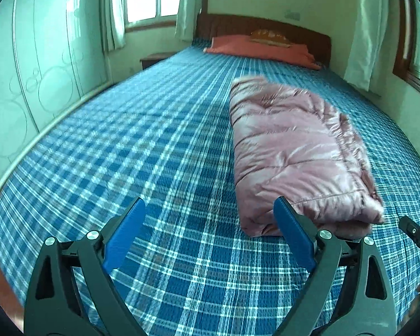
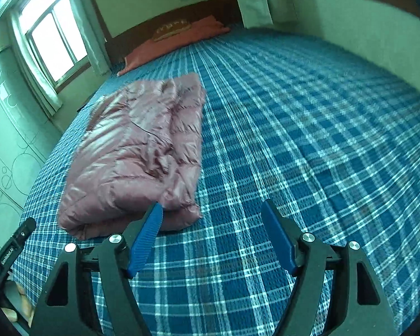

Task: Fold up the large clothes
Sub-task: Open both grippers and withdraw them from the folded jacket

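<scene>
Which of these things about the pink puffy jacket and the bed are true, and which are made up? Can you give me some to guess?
1. The pink puffy jacket lies folded into a bundle on the bed. True.
2. The left gripper is squeezing the jacket. False: its jaws are open and hold nothing.
3. The bed cover is blue plaid. True.
4. The right gripper is shut tight. False: its jaws are spread wide over the cover, beside the jacket.
5. The jacket sits on top of the orange-red pillow. False: the pillow is far off at the headboard, apart from the jacket.
</scene>
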### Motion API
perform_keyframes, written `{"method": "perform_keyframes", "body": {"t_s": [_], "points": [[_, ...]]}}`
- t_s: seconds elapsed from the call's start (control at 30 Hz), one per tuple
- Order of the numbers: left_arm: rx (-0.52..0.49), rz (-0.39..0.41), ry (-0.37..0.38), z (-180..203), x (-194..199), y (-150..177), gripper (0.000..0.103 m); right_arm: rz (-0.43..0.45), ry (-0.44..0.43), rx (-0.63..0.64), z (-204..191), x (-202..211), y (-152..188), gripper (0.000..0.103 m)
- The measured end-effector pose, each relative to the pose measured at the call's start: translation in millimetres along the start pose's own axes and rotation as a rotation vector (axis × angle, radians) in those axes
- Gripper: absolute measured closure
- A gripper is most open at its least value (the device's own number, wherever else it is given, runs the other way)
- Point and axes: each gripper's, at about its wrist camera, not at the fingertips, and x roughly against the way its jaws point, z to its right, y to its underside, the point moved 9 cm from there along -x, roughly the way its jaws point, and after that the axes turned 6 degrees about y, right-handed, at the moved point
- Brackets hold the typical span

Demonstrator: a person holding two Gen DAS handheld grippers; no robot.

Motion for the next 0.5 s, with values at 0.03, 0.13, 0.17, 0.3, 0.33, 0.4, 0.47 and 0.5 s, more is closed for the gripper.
{"method": "perform_keyframes", "body": {"t_s": [0.03,0.13,0.17,0.3,0.33,0.4,0.47,0.5], "points": [[-0.013,0.017,-0.005,3,8,-4,0.008,0.011,-0.001,0.009,-3,6,-1,0.029],[-0.040,0.064,-0.009,9,29,-14,0.006,0.058,-0.006,0.046,-17,31,-7,0.027],[-0.042,0.077,-0.012,10,36,-17,0.005,0.074,-0.008,0.056,-21,37,-10,0.026],[-0.042,0.109,-0.019,13,56,-26,0.002,0.123,-0.013,0.103,-41,60,-19,0.024],[-0.043,0.111,-0.014,14,60,-28,0.002,0.132,-0.015,0.115,-44,66,-20,0.024],[-0.045,0.121,-0.014,16,67,-31,0.002,0.150,-0.020,0.134,-51,78,-22,0.024],[-0.042,0.131,-0.005,17,73,-32,0.002,0.165,-0.025,0.145,-57,88,-25,0.024],[-0.040,0.134,-0.001,18,75,-33,0.002,0.171,-0.024,0.149,-59,91,-25,0.024]]}}
